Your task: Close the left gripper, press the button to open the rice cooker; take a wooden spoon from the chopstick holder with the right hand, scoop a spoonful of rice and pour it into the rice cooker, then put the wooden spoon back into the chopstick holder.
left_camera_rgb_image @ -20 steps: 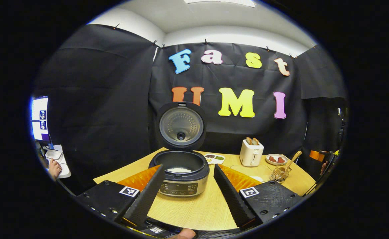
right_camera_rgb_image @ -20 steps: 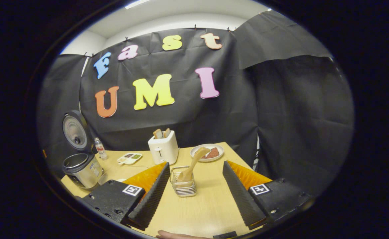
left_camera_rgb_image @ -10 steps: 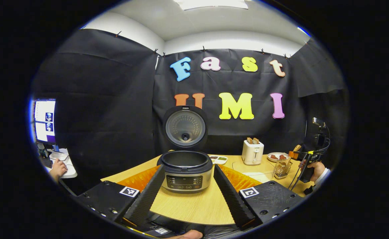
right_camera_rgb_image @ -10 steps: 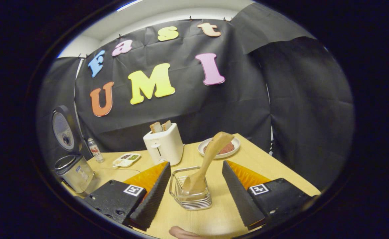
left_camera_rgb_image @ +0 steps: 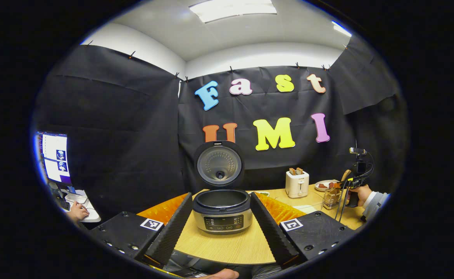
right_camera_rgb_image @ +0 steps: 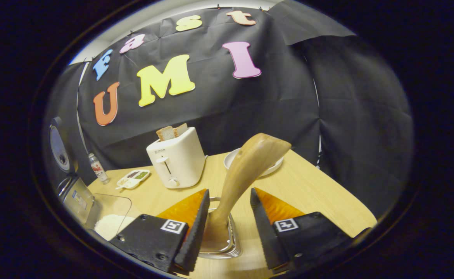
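**Right gripper astride spoon in holder; cooker open**

Right gripper: jaws parted wide, nothing held. Spoon between the fingers, touching neither by the look of it. Bowl end down in the wire holder; handle rising and leaning up and to the right, away from the camera, broad end over the plate. Long axis thus steep and running across the closing line of the jaws, so a straight squeeze should catch the lower shaft. Judged the step in hand: taking the spoon, grip not yet made.

Left gripper: also open wide, empty, held back from the table edge. Cooker framed between its fingers but well apart from them; lid upright, button step judged done.

Right gripper clearly the nearer to the spoon; left plays no part here.

Differences between views: left gripper view gives the cooker front-on, plus the hand working at the holder from afar. Right gripper view gives the container of rice beside the cooker, the toaster, and the spoon-to-finger clearance.
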Available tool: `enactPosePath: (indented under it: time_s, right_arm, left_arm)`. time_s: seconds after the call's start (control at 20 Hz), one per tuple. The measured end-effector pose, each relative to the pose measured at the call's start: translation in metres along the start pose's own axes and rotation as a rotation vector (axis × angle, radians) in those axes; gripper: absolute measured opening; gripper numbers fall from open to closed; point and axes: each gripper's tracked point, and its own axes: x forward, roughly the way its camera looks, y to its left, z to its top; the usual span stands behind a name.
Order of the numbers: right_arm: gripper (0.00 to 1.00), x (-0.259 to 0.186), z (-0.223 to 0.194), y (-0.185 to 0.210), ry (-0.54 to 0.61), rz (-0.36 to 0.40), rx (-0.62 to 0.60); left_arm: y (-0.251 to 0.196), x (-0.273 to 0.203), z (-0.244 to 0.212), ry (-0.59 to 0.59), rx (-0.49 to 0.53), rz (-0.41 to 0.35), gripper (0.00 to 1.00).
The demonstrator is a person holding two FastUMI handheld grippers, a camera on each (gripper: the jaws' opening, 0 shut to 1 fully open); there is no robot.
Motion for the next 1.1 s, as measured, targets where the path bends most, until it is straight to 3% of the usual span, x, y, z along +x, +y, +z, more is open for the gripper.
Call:
enactPosePath:
  time_s: [0.1,0.15,0.2,0.55,0.85,1.1]
  right_arm:
    - [0.28,-0.009,0.008,0.017,-0.015,0.038,0.019]
    - [0.17,-0.012,0.012,0.017,-0.026,0.020,-0.007]
    - [0.14,-0.014,0.021,0.022,-0.049,0.027,-0.035]
    - [0.12,-0.061,0.076,0.076,-0.162,0.066,-0.195]
    - [0.12,-0.094,0.096,0.143,-0.219,0.137,-0.185]
    - [0.10,-0.088,0.066,0.189,-0.220,0.180,-0.252]
  left_arm:
    - [0.002,-0.002,-0.002,0.007,-0.025,-0.010,0.94]
    - [0.005,-0.003,-0.003,0.013,-0.037,-0.006,0.94]
    - [0.007,-0.004,-0.001,0.015,-0.046,-0.009,0.95]
    - [0.021,-0.011,-0.003,0.019,0.015,0.032,0.94]
    - [0.022,-0.016,-0.004,0.028,-0.003,0.020,0.94]
    - [0.040,-0.016,0.000,0.022,-0.027,0.053,0.93]
